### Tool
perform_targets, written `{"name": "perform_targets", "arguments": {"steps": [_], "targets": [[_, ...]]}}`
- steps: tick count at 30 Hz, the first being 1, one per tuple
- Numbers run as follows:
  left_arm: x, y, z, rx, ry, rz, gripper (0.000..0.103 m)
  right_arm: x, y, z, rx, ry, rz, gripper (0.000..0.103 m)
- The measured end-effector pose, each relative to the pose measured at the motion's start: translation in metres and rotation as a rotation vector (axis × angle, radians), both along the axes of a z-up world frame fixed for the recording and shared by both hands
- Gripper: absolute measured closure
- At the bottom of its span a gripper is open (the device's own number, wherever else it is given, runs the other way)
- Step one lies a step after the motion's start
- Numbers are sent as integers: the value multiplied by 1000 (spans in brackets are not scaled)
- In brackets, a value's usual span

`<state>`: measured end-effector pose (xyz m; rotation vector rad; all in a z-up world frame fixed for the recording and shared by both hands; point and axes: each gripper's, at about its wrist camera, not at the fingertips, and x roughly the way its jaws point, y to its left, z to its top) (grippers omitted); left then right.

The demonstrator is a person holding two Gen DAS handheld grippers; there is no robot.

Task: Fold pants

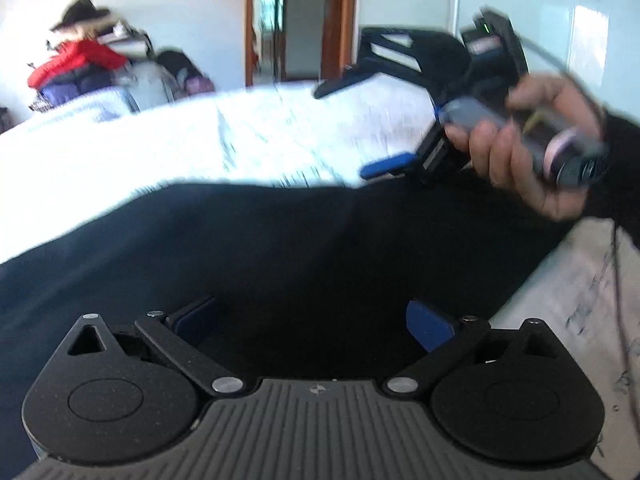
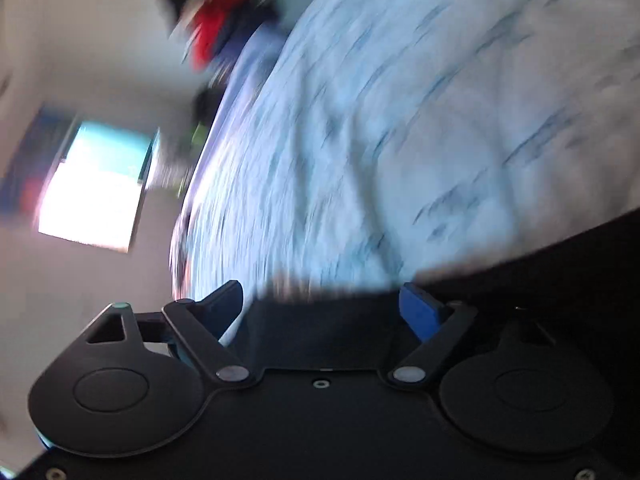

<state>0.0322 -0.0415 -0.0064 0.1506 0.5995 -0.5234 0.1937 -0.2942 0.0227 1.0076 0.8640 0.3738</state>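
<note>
Where bedsheet (image 1: 260, 136) lies, dark pants (image 1: 280, 256).

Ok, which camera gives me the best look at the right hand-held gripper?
The left wrist view: it shows the whole right hand-held gripper from outside, jaws wide apart and empty above the dark pants. The right wrist view shows only its own fingers.

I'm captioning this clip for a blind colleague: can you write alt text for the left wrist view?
Black pants lie spread on a bed with a pale patterned bedspread, seen past the left tongs, whose blue pads stand apart over the fabric. At upper right a hand holds the right tongs, open above the pants. The picture is motion-blurred.
</note>
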Motion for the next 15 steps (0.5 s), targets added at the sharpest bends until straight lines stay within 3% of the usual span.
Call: {"name": "perform_targets", "arguments": {"steps": [2,4,6,7,8,9,11,13,15], "targets": [[10,9,-1,-22,21,42,0,0,21,15,-7,-66,86,6],[28,10,-13,6,115,78,1,7,59,9,46,-41,219,6],[23,6,-17,50,61,56,0,15,93,-14,-20,25,306,6],[18,5,-14,76,44,52,1,23,100,-20,-92,54,321,12],[13,6,-9,85,34,53,1,27,97,-17,-95,36,290,15],[7,15,-4,72,18,57,0,31,94,-9,-116,30,233,15],[6,28,-3,31,18,89,0,28,96,20,-176,-75,176,8],[12,36,-8,-3,73,125,0,33,117,35,-113,-154,259,4],[20,38,-12,17,104,153,0,34,147,28,-34,-124,376,4]]}}
